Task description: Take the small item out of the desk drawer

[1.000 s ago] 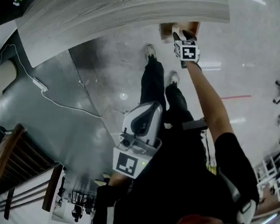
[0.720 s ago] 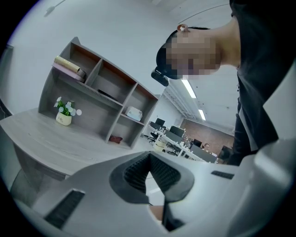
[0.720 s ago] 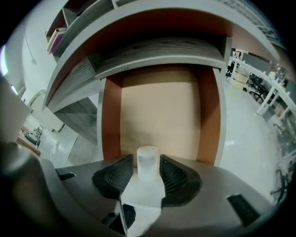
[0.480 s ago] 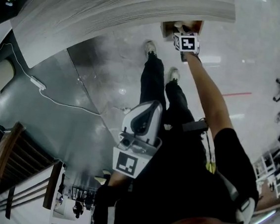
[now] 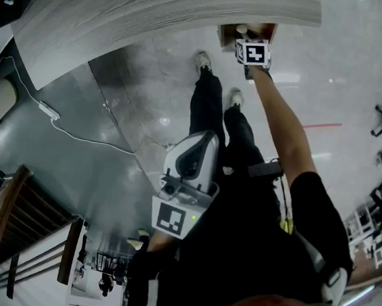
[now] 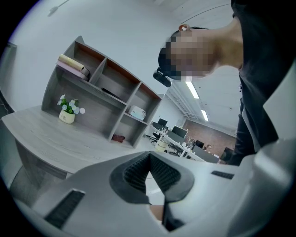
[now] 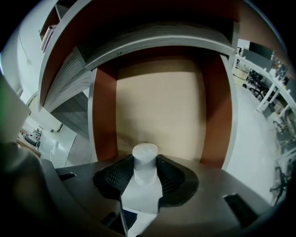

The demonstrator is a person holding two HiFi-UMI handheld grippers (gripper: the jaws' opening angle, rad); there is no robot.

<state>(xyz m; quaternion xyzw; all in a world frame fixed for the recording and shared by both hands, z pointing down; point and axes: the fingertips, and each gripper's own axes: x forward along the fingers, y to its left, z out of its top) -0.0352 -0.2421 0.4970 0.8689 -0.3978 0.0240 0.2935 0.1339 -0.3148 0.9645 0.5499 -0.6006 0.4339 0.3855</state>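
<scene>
The open wooden drawer hangs under the grey desk top. My right gripper reaches to its mouth at arm's length. In the right gripper view the right gripper is shut on a small white cylinder, upright between the black pads. Behind it lies the drawer's beige floor between reddish-brown side walls. My left gripper stays close to the person's body, pointing upward. In the left gripper view the left gripper has its ribbed pads meeting at the tips, with nothing between them.
The person's legs and shoes stand on the glossy floor below the drawer. A white cable trails across the floor at the left. A wooden rack is at the lower left. A shelf unit and a potted plant stand on the desk.
My right gripper has moved a little farther toward the drawer, still holding the white cylinder. The left gripper has stayed by the body; the head view has shifted slightly.
</scene>
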